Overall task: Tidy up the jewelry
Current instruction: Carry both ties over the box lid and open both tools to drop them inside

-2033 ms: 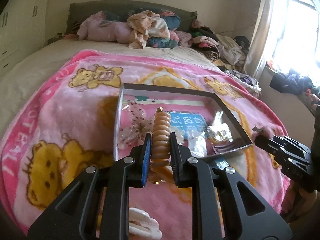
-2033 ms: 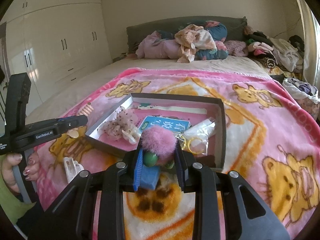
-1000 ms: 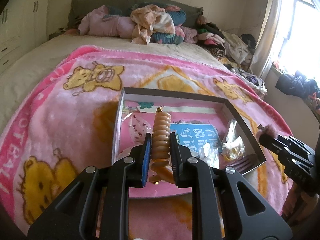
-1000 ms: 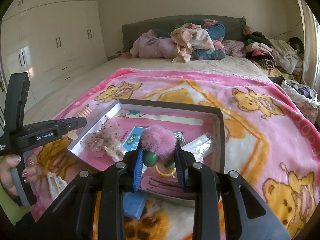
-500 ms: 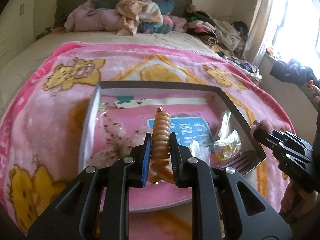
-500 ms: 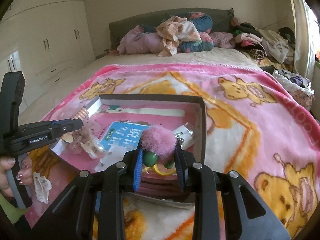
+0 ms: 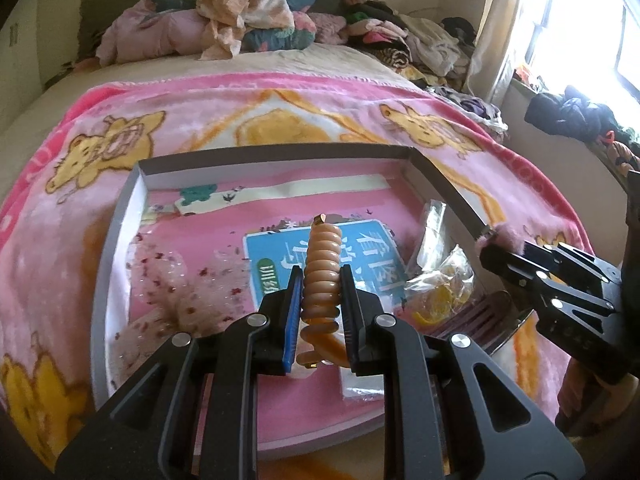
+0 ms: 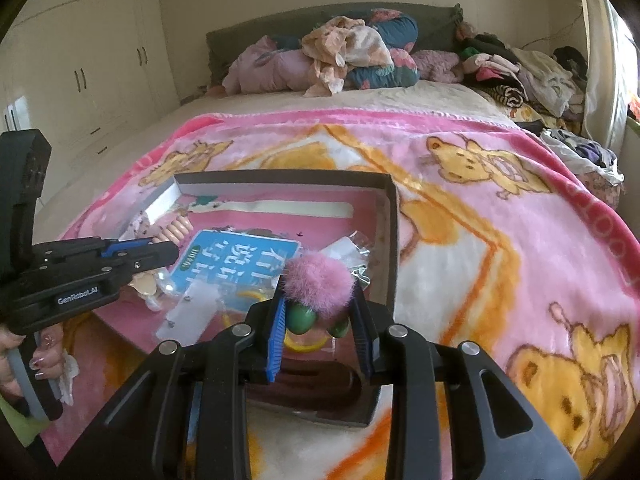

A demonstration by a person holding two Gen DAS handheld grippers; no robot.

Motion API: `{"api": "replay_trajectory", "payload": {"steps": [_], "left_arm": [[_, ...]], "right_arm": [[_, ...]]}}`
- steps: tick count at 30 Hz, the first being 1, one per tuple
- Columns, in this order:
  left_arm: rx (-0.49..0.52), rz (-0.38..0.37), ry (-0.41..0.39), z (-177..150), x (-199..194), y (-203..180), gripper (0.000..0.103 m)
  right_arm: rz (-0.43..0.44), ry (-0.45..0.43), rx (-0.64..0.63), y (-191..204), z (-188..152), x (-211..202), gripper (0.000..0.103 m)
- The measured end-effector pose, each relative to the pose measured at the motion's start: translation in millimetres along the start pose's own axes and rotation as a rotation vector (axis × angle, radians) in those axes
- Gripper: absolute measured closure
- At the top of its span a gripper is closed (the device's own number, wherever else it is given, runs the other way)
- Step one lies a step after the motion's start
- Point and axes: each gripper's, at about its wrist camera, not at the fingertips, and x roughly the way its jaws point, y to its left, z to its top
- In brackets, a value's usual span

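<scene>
An open grey box (image 7: 280,152) with a pink floor lies on the pink bear blanket (image 7: 100,220). My left gripper (image 7: 320,276) hangs over the box's middle, shut on a tan spiral hair tie (image 7: 322,256) that stands up between the pads. From the right wrist view, the left gripper (image 8: 168,246) reaches in over the left part of the box (image 8: 280,178). My right gripper (image 8: 320,300) is over the box's near right corner; its jaws are opening, with a pink pom-pom tie (image 8: 318,280) with green beads still between the pads.
In the box lie a blue card (image 7: 372,248), a clear bag of yellow rings (image 7: 440,296), a dark pink comb (image 7: 480,316) and a speckled sheer hair piece (image 7: 180,276). Piled clothes (image 8: 352,52) line the head and right side of the bed. A hand (image 8: 44,356) holds the left gripper's handle.
Both grippers have moved forward and down over the box, each still carrying its hair tie. The right jaws stand slightly wider than before.
</scene>
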Motion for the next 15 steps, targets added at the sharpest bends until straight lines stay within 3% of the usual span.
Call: {"api": "replay_trajectory", "payload": {"steps": [8,15], "left_arm": [[-0.002,0.000,0.015,-1.0,9.0,0.2,0.091],[-0.008,-0.002,0.015,-2.0,10.1,0.6,0.091]], "right_arm": [[0.005,0.015,0.023,-4.9,-0.6,9.3,0.072],[0.006,0.001,0.007,-1.3,-2.4,4.2,0.052]]}}
